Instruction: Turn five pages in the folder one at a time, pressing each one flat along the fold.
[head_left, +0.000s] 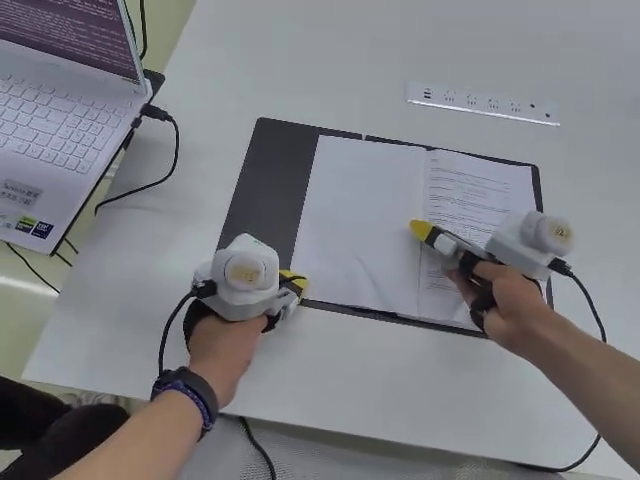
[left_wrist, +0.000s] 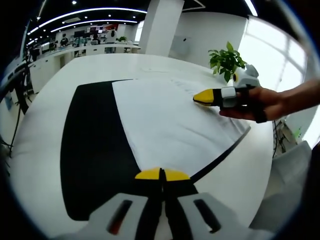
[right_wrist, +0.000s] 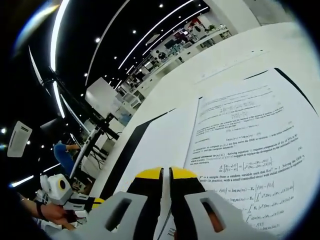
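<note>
**Pressing the turned page flat at the fold**

The folder (head_left: 268, 180) lies open in the middle of the white surface (head_left: 300, 60), with a laptop (head_left: 60, 110) off at ten o'clock and a power strip (head_left: 480, 103) at one o'clock. A blank page (head_left: 360, 220) lies over on the left half and a printed page (head_left: 480, 190) covers the right half. The fold (head_left: 428, 185) runs between them from twelve to six o'clock.

The right claw (head_left: 422, 232) comes in from four o'clock. Its yellow tips are clenched, with nothing seen between them, and sit right at the fold about halfway down. The left claw (head_left: 295, 286) is also clenched on nothing. It rests at the folder's near edge, around seven o'clock, beside the lower corner of the blank page.

This looks like the pressing part of one page turn; how many pages are done cannot be told.

To do it well:
- Keep the right tips together and low, and use them as a blunt edge rather than a point, so the paper creases without tearing.
- Draw them along the fold in one steady line toward six o'clock or twelve o'clock, staying on the seam and not wandering onto the printed text.
- Let the left claw bear lightly on the near edge so the folder does not slide or swivel under the stroke.
- Watch the blank page near the spine: if it bows up there, go over that stretch again before reaching for the next sheet.
</note>
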